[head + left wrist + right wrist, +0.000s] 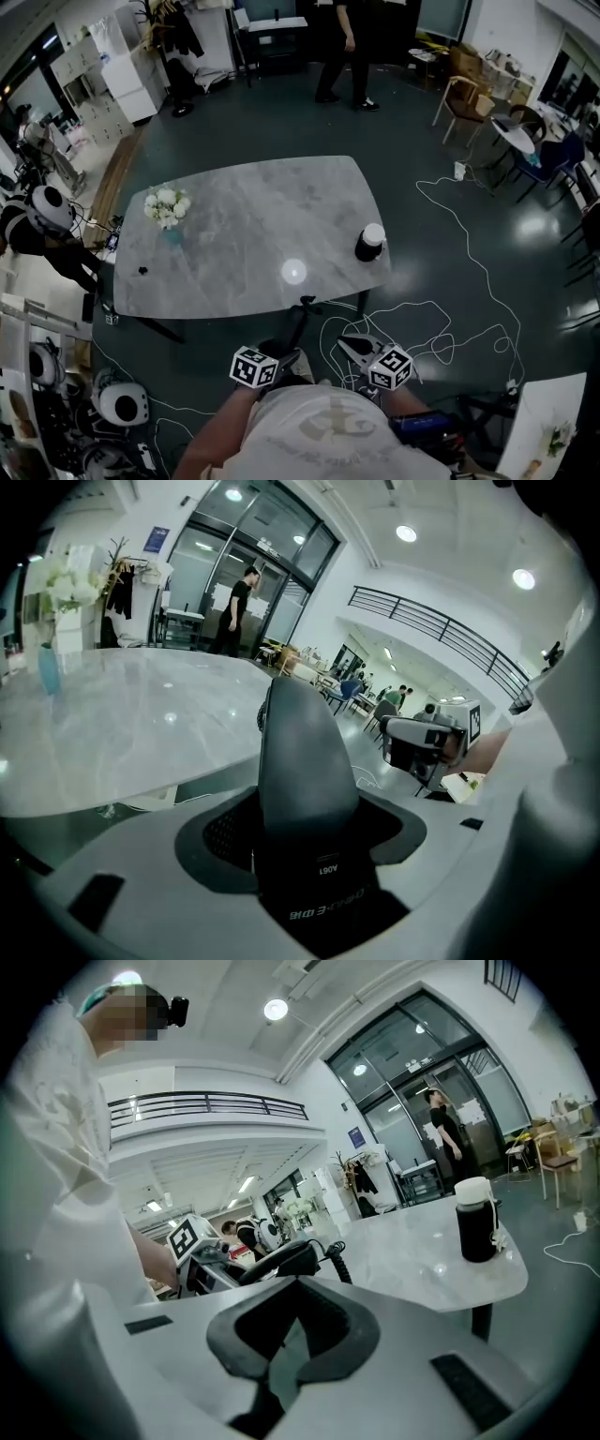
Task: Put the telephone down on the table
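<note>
A black telephone handset (298, 323) is held just below the front edge of the grey marble table (253, 225), with my left gripper (284, 352) shut on its lower end. In the left gripper view the handset (305, 752) rises upright from between the jaws, above floor level and off the table (122, 714). My right gripper (352, 346) hangs beside it to the right, shut with nothing in it. In the right gripper view the handset (277, 1262) and its coiled cord (337, 1266) show to the left, in front of the table (422, 1260).
A black bottle with a white cap (370, 242) stands near the table's front right corner. A vase of white flowers (167, 211) sits at the left. White cables (450, 309) trail over the floor on the right. A person (342, 47) stands far behind the table.
</note>
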The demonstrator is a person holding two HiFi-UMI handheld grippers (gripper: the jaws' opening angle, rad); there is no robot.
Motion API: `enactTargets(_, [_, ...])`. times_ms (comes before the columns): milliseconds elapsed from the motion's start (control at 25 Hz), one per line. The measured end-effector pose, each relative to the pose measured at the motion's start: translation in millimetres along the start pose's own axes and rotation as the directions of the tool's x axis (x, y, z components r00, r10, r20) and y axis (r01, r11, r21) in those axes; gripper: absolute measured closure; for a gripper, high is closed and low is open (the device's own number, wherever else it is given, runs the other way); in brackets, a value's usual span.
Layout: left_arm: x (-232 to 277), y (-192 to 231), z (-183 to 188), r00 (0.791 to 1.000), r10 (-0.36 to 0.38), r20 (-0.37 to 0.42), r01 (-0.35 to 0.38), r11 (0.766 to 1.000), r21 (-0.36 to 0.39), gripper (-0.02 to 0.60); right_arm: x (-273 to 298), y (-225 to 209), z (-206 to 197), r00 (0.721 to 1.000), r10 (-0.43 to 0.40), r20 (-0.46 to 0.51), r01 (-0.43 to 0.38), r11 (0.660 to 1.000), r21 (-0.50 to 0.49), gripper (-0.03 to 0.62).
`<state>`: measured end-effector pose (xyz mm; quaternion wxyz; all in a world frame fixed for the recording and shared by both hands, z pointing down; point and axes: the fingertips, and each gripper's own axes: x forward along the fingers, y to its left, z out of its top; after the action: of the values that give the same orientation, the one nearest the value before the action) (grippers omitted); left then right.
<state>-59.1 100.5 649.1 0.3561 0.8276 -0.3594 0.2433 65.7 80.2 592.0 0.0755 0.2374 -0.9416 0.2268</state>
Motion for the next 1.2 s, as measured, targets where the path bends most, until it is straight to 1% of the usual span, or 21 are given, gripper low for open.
enactTargets(280, [12.3,15.0,17.0,1.0,-0.013,-0.006,0.013,1.0,-0.014,0.285,13.0,-17.7,6.5,1.0,-0.004,-0.017,0.004,1.0,0.012,0.579])
enactTargets(440, [15.3,27.7,25.3,1.0,-0.008,-0.01,0.007,1.0,-0.021,0.287,22.5,-27.6,10.9,1.0,-0.007,-0.023,0.008,1.0,0.018,0.579])
enactTargets(680, [17.7,54.4,38.3,1.0,0.028,-0.009,-0.029,0.998,-0.051,0.285,43.4,-44.2,22.4,0.999,-0.013,-0.034,0.014,0.999,0.031,0.579])
enactTargets(880, [13.0,75.6,43.1,0.999,0.053,0.007,-0.053,0.996,-0.077,0.287,59.4,-48.8,33.0,0.999,-0.019,-0.034,0.02,0.999,0.026,0.579])
enactTargets(1200, [1.5,106.7,55.6,0.994,0.101,0.034,-0.097,0.991,-0.097,0.285,75.3,-66.2,50.7,0.996,-0.079,-0.033,0.08,0.997,0.024,0.579])
